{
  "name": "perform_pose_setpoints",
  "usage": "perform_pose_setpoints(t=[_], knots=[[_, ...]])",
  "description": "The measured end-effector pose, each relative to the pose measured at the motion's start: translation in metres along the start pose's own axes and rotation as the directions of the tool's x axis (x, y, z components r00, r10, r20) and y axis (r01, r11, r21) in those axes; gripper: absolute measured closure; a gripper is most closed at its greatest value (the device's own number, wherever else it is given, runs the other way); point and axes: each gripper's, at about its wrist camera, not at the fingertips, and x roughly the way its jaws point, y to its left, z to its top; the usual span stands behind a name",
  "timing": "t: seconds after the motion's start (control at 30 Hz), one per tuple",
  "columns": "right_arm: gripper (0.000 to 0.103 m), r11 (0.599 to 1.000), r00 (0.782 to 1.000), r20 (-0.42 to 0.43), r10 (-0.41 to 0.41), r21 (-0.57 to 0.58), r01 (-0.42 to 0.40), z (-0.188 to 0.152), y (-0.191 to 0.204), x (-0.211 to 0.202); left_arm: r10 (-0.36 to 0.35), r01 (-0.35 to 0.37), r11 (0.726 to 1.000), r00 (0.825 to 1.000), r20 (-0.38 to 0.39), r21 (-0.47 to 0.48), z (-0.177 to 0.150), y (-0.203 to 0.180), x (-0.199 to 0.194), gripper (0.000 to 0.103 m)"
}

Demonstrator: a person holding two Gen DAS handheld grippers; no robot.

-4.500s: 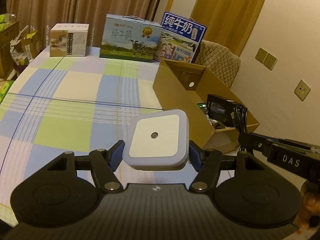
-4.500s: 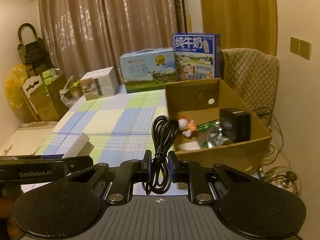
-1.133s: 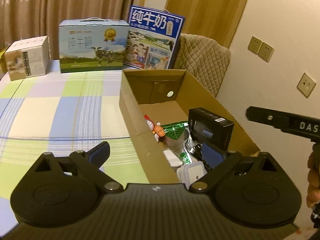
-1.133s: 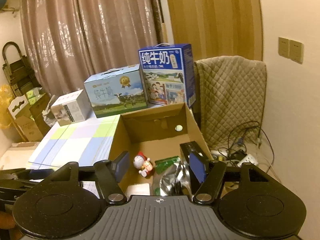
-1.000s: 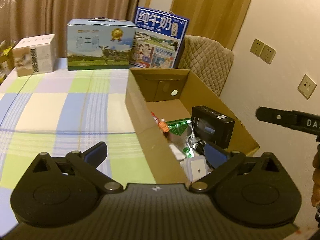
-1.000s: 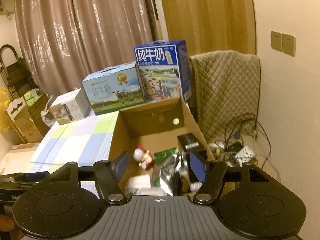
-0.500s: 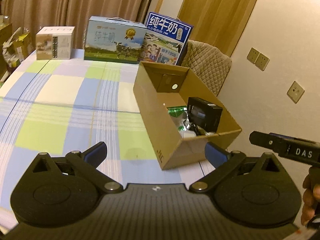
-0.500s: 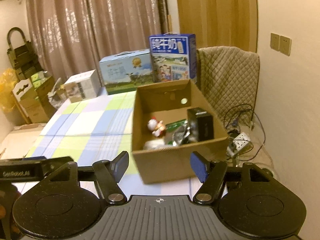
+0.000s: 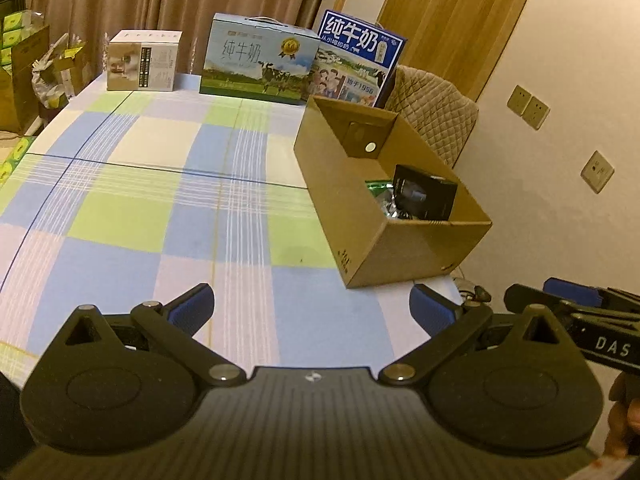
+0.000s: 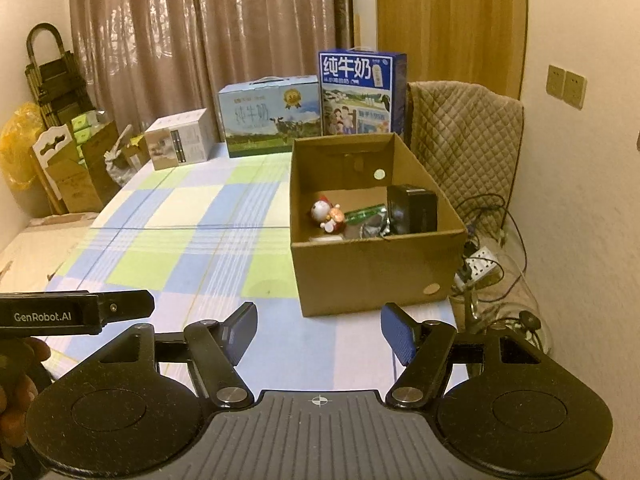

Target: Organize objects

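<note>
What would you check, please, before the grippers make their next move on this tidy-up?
1. Left gripper open with nothing held: ok.
2. Right gripper open with nothing held: ok.
3. Box upright on the table, top open: ok.
4. Toy, green packet and black box inside the box: ok.
5. Loose items left on the table: none in view apart from the three cartons at the far edge; the near edge is hidden behind the grippers: cannot tell.
6. Cable and white square device in the box: cannot tell; the near wall hides that part.
</note>
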Motion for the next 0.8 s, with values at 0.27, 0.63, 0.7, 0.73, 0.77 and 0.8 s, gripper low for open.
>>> perform_pose_setpoints(t=[0.27, 0.63, 0.7, 0.73, 0.77, 0.8], knots=[[0.037, 1.000, 1.000, -0.015, 0.002, 0.005, -0.002, -0.004, 0.001, 0.000, 0.030, -0.030, 1.000, 0.999, -0.012, -0.003, -0.009, 0.001, 0.000, 0.001], [0.037, 1.000, 1.000, -0.019, 0.008, 0.019, -0.008, -0.007, 0.000, 0.001, 0.054, -0.054, 0.998, 0.998, -0.010, 0.019, -0.014, -0.003, -0.001, 0.001], [0.037, 1.000, 1.000, -0.020, 0.008, 0.021, -0.008, -0.007, 0.000, 0.001, 0.056, -0.056, 0.998, 0.998, -0.009, 0.025, -0.015, -0.004, -0.002, 0.001], [0.037, 1.000, 1.000, -0.020, 0.008, 0.022, -0.007, -0.008, -0.001, 0.001, 0.056, -0.056, 0.998, 0.998, -0.009, 0.028, -0.016, -0.004, -0.002, 0.001], [0.037, 1.000, 1.000, -0.020, 0.007, 0.022, -0.006, -0.008, -0.001, 0.001, 0.056, -0.056, 0.998, 0.998, -0.010, 0.030, -0.016, -0.005, -0.002, 0.001], [0.037, 1.000, 1.000, -0.021, 0.006, 0.023, -0.006, -0.008, -0.001, 0.001, 0.056, -0.056, 0.998, 0.998, -0.011, 0.034, -0.016, -0.005, -0.001, 0.001]])
